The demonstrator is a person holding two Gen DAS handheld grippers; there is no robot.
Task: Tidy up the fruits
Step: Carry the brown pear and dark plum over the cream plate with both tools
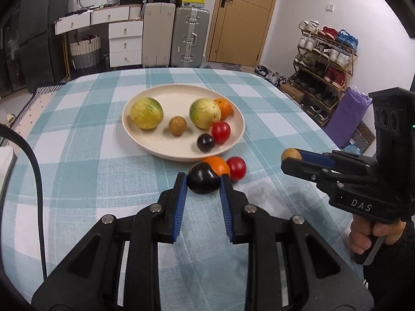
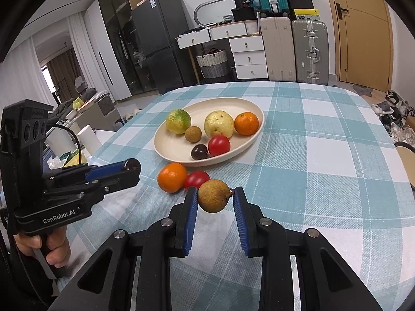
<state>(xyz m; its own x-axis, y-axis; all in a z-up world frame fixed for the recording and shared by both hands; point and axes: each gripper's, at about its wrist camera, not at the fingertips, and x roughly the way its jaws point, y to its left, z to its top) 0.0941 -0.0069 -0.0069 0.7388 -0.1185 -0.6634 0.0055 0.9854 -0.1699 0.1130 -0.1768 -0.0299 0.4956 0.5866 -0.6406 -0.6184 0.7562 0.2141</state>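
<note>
Our left tool [image 1: 203, 181] is clenched on a dark plum [image 1: 203, 182], pinched between its blue pads [image 1: 181, 202] and held clear of the desk [image 1: 77, 155]; our right tool [image 2: 214, 199] is clenched on a brown longan [image 2: 213, 196], stem toward the right pad. Just ahead of both tools, 1 orange [image 2: 172, 177] and 1 red tomato [image 2: 196, 178] lie touching on the checked cloth, close to the near rim of the cream plate [image 2: 166, 153]. The plate holds 6 fruits: 2 green-yellow ones, 1 longan, 1 orange, 1 tomato and 1 dark plum. We judge the step in hand to be carrying both fruits to the plate. To do it well, we keep both grips firm, pass above the 2 loose fruits, lower each fruit into a bare patch beside its like, and release only once it rests on the plate, since round fruit rolls readily.
</note>
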